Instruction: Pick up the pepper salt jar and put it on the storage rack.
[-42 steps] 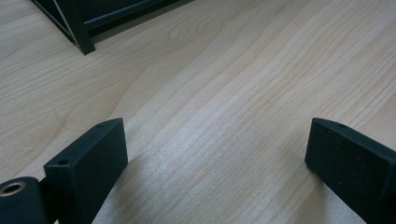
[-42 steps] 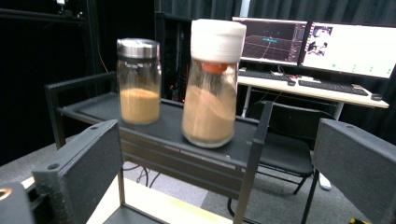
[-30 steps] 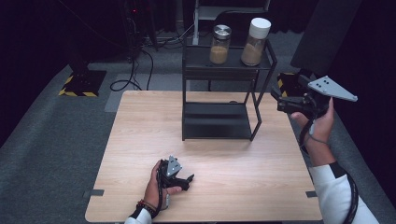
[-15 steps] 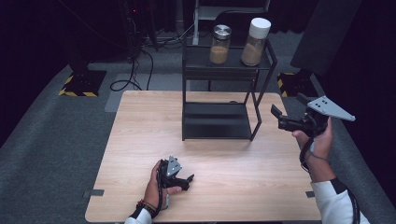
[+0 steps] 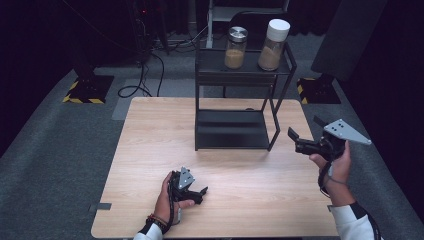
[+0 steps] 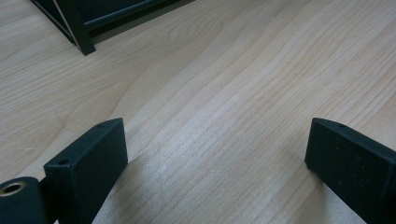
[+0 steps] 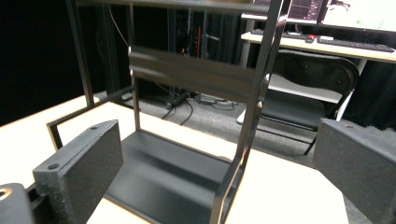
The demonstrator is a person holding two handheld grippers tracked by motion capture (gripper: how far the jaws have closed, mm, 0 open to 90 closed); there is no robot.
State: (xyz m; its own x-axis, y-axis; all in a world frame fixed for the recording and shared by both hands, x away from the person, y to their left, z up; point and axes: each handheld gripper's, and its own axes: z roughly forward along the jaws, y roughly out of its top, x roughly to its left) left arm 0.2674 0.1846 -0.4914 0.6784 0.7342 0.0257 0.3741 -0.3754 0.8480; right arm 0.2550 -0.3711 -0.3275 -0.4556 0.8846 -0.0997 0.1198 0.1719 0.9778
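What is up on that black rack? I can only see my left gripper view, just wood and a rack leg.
Observer: Two jars sit on the top shelf: a metal-lidded jar and a white-lidded jar.
Operator: Is anything on the bottom shelf?
Observer: No, the bottom shelf is bare.
Operator: Where is the other gripper?
Observer: The right gripper is held open beside the rack's right side, pointing at it.

My right forearm cut off by the high view's bottom edge, rack (image 7: 187,93) top lost above my right gripper view, jar (image 5: 236,47) contents too small to identify, counter (image 6: 233,93) cropped all round.
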